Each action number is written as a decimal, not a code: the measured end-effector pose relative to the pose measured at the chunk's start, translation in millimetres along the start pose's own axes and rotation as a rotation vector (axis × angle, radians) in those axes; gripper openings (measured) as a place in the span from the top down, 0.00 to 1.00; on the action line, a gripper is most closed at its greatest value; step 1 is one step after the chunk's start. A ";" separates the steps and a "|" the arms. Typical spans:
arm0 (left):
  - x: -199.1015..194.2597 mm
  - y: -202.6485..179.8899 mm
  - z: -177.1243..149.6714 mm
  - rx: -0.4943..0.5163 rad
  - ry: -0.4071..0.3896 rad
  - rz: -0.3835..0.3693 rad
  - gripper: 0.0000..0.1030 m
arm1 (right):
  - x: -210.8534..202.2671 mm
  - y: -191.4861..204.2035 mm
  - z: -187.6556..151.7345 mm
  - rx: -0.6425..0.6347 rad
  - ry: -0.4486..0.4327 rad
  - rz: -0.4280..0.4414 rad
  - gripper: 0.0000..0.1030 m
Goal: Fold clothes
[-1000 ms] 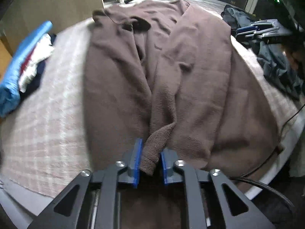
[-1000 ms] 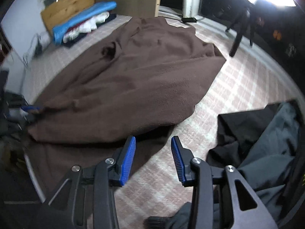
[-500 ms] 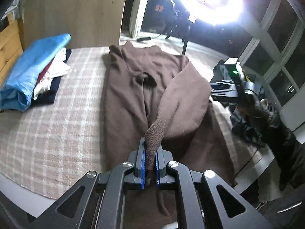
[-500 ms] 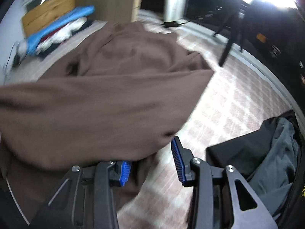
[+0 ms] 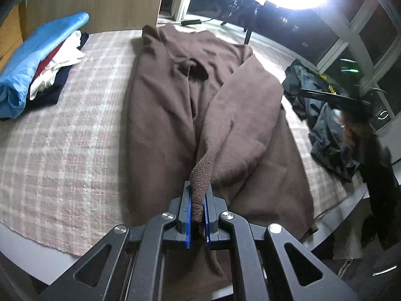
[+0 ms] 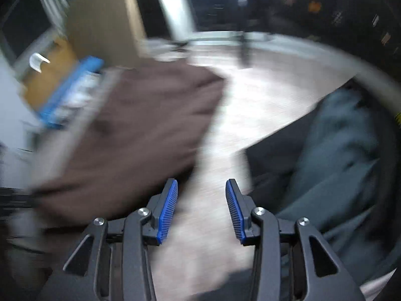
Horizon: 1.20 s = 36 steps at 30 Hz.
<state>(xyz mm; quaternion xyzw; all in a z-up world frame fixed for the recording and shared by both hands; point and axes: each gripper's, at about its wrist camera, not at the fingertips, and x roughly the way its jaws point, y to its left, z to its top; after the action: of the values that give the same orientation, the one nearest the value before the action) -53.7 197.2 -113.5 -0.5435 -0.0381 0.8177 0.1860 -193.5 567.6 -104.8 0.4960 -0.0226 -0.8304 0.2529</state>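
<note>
At the near edge of the bed (image 5: 62, 170), the left gripper (image 5: 198, 215) has its blue pads pressed together on a corner of the brown garment (image 5: 163, 125), where a second ago that corner lay loosely between wider-set pads. The pinched corner now stands lifted off the plaid cover, and the fabric rises from it in a taut ridge toward the garment's middle; the rest lies flat along the bed with its collar toward the far edge. This indicates that the fold of the right-hand panel over the body is in progress. The right gripper (image 6: 201, 210) has its jaws spread with nothing between them; compared with half a second ago, the brown fabric no longer lies against its left pad, and its view is heavily blurred. Judged from this, the left gripper alone carries the fold. A stack of folded clothes (image 5: 37, 75), blue on top, sits at the far left corner, well apart from the garment. A dark grey garment (image 5: 323, 125) lies crumpled at the right edge, near the brown hem, and may catch the right gripper's approach.
</note>
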 end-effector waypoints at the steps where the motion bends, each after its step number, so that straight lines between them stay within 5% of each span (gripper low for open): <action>1: 2.0 0.4 -0.3 0.002 0.004 -0.002 0.94 | 0.8 9.7 -5.9 0.007 0.006 0.056 0.61; 5: 13.1 2.0 -1.0 0.039 0.026 0.051 0.91 | 32.3 36.2 -14.8 0.022 0.069 0.116 0.60; 11: -3.3 13.1 -15.7 0.117 -0.011 0.220 0.73 | 55.3 43.0 -7.2 0.048 0.099 0.116 0.60; 19: -0.5 -48.1 -59.9 0.456 0.006 0.135 0.71 | 57.9 32.2 5.5 0.091 0.144 0.130 0.60; 23: 32.0 -40.9 -55.4 0.471 0.071 0.184 0.77 | 68.5 37.3 9.9 0.089 0.164 0.111 0.60; 25: 38.6 -29.8 -50.6 0.438 0.094 0.149 0.94 | 72.3 37.5 10.4 0.083 0.168 0.105 0.61; 28: 34.5 -25.4 -44.7 0.427 0.112 0.089 0.95 | 70.8 35.6 11.1 0.079 0.167 0.119 0.88; 32: 1.4 -41.3 -40.4 0.394 0.094 -0.059 0.95 | 51.0 33.6 18.1 0.052 0.151 0.143 0.92; 36: -27.4 -84.7 -49.4 0.463 0.064 -0.162 0.95 | 27.0 30.9 27.2 -0.003 0.156 0.113 0.92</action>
<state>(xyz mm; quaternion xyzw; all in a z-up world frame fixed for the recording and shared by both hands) 22.5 259.4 -87.2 -0.5072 0.1126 0.7693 0.3717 -214.2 523.0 -104.0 0.5565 -0.0296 -0.7737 0.3013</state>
